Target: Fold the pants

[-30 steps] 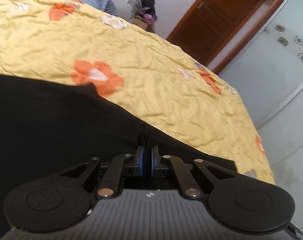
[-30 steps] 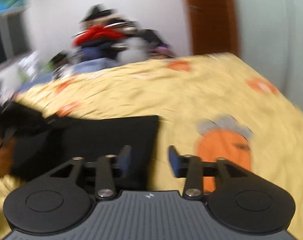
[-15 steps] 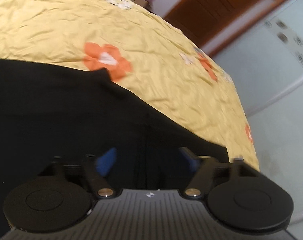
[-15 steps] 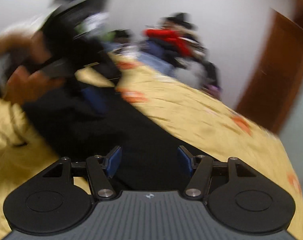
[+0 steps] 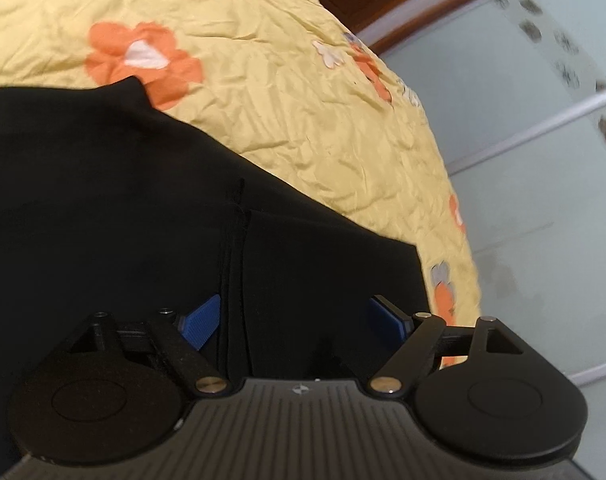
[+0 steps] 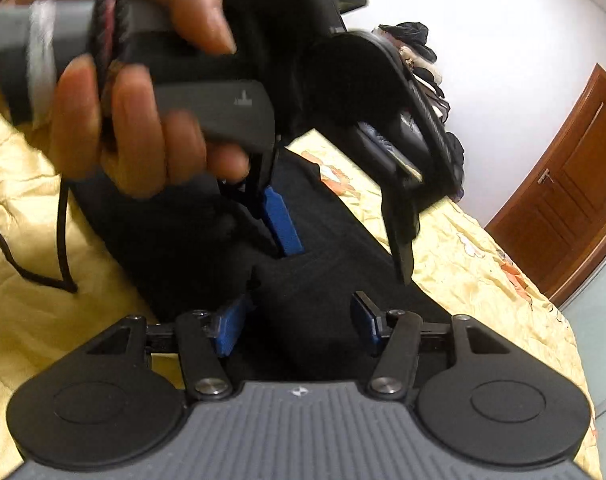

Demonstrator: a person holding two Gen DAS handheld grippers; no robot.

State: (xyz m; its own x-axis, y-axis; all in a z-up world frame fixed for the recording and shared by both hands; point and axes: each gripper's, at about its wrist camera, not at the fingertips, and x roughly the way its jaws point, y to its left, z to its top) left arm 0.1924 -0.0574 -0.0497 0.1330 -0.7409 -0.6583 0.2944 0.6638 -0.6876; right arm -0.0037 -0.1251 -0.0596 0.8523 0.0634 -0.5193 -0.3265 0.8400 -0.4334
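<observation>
Black pants [image 5: 123,208] lie flat on a yellow flowered bedspread [image 5: 303,112]. In the left wrist view my left gripper [image 5: 295,320] is open just above the pants, with a lengthwise fold or seam [image 5: 233,264] of the cloth running between its blue pads. In the right wrist view my right gripper [image 6: 299,324] is open over the pants [image 6: 323,280] and holds nothing. The left gripper [image 6: 335,240] shows there too, held in a hand [image 6: 143,92] just ahead, its blue pad [image 6: 281,222] close to the cloth.
A pile of clothes [image 6: 431,72] sits at the far side of the bed by a white wall. A brown wooden door [image 6: 575,184] stands at the right. Pale sliding panels [image 5: 543,160] run along the bed's right edge. A black cord [image 6: 59,248] hangs from the hand.
My left gripper was shut on the pants' fold a second ago and has opened, letting it go. My right gripper has swung left from the pants' end to face the left gripper.
</observation>
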